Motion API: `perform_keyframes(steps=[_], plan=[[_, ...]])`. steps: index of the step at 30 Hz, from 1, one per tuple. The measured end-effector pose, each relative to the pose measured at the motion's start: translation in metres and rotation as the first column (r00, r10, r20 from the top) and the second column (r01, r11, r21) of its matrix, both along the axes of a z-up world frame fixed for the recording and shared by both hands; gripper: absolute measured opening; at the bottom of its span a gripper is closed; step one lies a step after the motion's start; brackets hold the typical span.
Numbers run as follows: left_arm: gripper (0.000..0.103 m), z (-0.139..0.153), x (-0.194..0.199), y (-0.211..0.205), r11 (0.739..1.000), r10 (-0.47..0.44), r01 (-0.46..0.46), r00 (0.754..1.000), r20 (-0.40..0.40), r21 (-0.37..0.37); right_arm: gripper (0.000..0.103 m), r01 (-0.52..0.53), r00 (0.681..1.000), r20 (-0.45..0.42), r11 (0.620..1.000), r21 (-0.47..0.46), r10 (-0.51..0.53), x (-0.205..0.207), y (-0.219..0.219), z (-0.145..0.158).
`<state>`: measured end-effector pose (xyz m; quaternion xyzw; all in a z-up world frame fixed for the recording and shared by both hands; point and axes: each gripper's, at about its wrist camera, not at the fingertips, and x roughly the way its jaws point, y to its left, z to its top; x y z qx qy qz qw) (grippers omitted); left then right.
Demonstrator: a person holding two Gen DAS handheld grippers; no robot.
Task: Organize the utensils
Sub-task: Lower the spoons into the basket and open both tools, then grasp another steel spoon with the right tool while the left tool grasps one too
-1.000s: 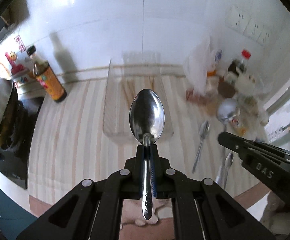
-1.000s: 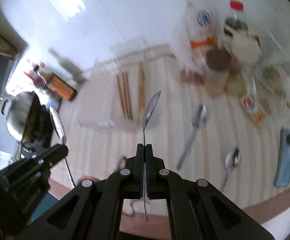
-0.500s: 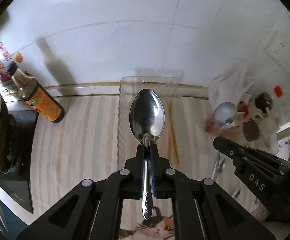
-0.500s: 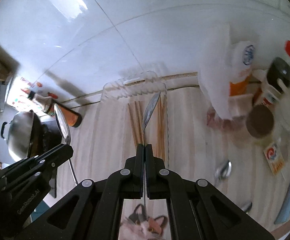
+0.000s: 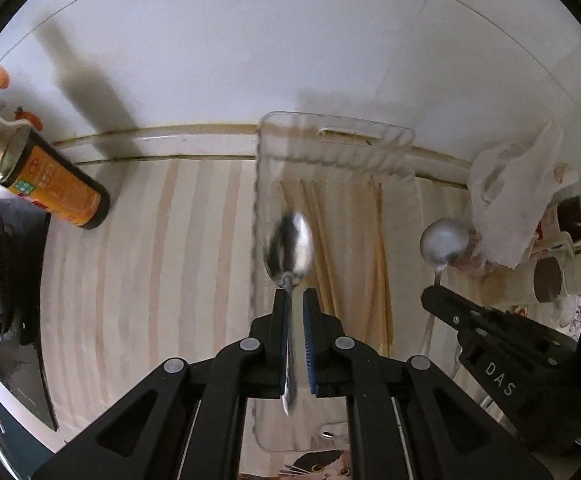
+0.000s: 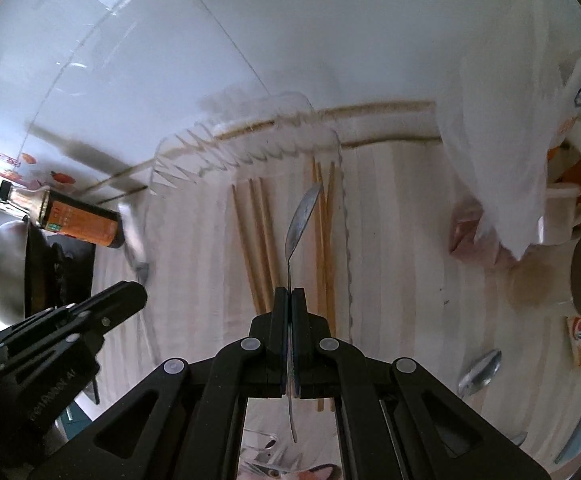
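Observation:
A clear plastic tray (image 5: 330,136) lies on the striped counter and holds wooden chopsticks (image 6: 258,232). My left gripper (image 5: 295,300) has opened a little; its steel spoon (image 5: 289,248) is blurred and slipping down between the jaws over the tray's left part. My right gripper (image 6: 289,296) is shut on a second spoon (image 6: 302,216), held edge-on above the chopsticks in the tray. The right gripper and its spoon bowl (image 5: 444,240) show at the right of the left wrist view.
An orange-labelled sauce bottle (image 5: 46,184) stands at left beside a black stove (image 5: 6,280) with a steel pot (image 6: 6,268). A white plastic bag (image 6: 510,128), jars and cups crowd the right. Another spoon (image 6: 480,372) lies on the counter at right.
Both grippers moved forward and down over the tray. The left jaws have parted and the spoon in them has begun to drop and tilt.

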<state>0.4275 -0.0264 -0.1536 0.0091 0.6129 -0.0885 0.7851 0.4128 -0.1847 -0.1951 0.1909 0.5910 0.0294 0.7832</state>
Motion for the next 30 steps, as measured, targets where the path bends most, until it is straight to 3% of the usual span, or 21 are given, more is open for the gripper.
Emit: perform_keyframes(steps=[4,6,8,10,13,15,16,17,21,23,27,30], plan=[[0.01,0.01,-0.007,0.004,0.998,0.021,-0.023,0.999,0.042,0.053,0.005,0.009,1.0,0.0,1.0,-0.006,-0.009,-0.005,-0.003,0.003],[0.018,0.019,-0.014,0.008,0.995,0.038,-0.046,0.995,0.087,0.088,0.006,0.016,1.0,0.021,1.0,-0.019,-0.015,-0.01,-0.006,0.011],[0.045,0.029,-0.023,0.012,0.991,0.045,-0.063,0.989,0.142,0.122,0.011,0.035,0.998,0.054,0.999,-0.036,-0.033,-0.022,-0.013,0.025],[0.063,0.041,-0.038,0.015,0.985,0.055,-0.087,0.977,0.204,0.151,0.02,0.055,0.995,0.085,0.997,-0.045,-0.052,-0.034,-0.025,0.038],[0.067,0.056,-0.06,0.014,0.982,0.054,-0.102,0.96,0.274,0.161,0.034,0.102,0.986,0.139,0.992,-0.069,-0.092,-0.06,-0.043,0.06],[0.084,0.065,-0.077,0.01,0.983,0.048,-0.101,0.946,0.321,0.151,0.041,0.153,0.976,0.168,0.985,-0.074,-0.139,-0.083,-0.061,0.072],[0.098,0.068,-0.085,0.006,0.985,0.044,-0.098,0.938,0.343,0.142,0.043,0.173,0.971,0.182,0.982,-0.073,-0.158,-0.093,-0.069,0.077],[0.103,0.07,-0.09,0.003,0.986,0.042,-0.096,0.934,0.355,0.135,0.044,0.2,0.963,0.197,0.977,-0.075,-0.182,-0.107,-0.08,0.081],[0.103,0.069,-0.112,-0.021,0.989,0.014,-0.069,0.929,0.37,0.135,0.062,0.285,0.938,0.231,0.955,-0.088,-0.258,-0.156,-0.118,0.083],[0.103,0.061,-0.12,-0.037,0.988,-0.004,-0.052,0.931,0.366,0.144,0.063,0.319,0.933,0.216,0.94,-0.118,-0.289,-0.176,-0.135,0.074],[0.103,0.032,-0.141,-0.07,0.979,-0.032,-0.033,0.95,0.309,0.202,0.063,0.356,0.933,0.118,0.924,-0.138,-0.341,-0.206,-0.162,0.035],[0.103,0.005,-0.16,-0.098,0.965,-0.084,0.013,0.961,0.262,0.263,0.063,0.365,0.93,0.002,0.924,-0.112,-0.367,-0.226,-0.176,-0.011]])
